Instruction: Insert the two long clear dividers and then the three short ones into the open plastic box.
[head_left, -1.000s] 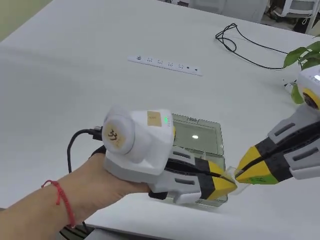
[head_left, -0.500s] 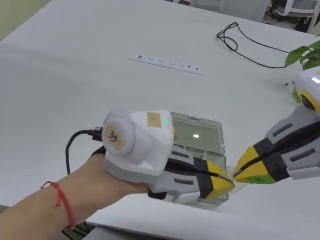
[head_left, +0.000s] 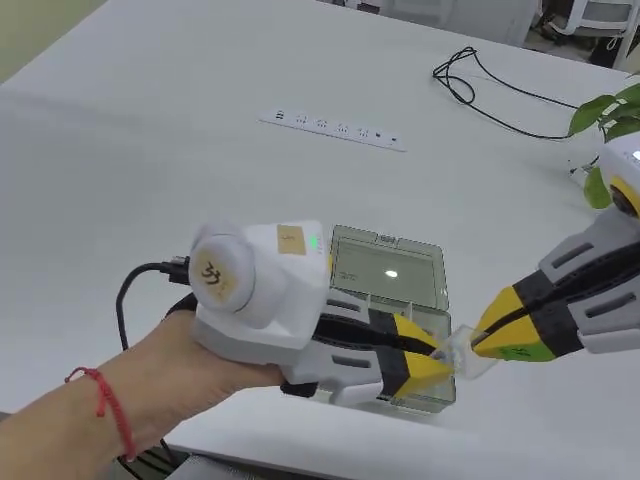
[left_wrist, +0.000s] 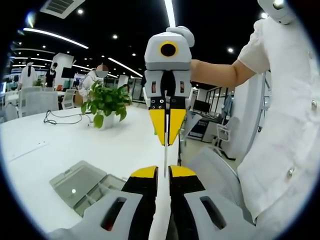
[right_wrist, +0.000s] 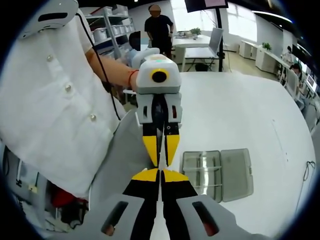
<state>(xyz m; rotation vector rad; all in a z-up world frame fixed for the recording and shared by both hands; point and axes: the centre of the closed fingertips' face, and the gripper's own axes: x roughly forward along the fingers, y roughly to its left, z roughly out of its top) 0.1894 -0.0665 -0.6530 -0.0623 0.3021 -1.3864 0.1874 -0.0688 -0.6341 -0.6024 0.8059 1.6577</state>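
1. The left gripper (head_left: 432, 362) covers most of the open plastic box (head_left: 388, 270), which lies at lower centre of the head view. Its flat lid and one corner of the tray are visible.
2. The clear divider (head_left: 462, 352) is a faint glassy patch between the two sets of yellow tips, just off the tray's right edge. Its length cannot be judged.
3. In the left gripper view the divider is a thin edge-on line running down into a narrow gap between that gripper's own jaws. Whether they actually clamp it cannot be told.
4. The right gripper (head_left: 480, 343) reaches in from the right edge, its body cut off, with its jaws pinched on the divider.
5. A hand (head_left: 200, 375) holds the left gripper from beneath, its tips pointing right towards the other gripper's.
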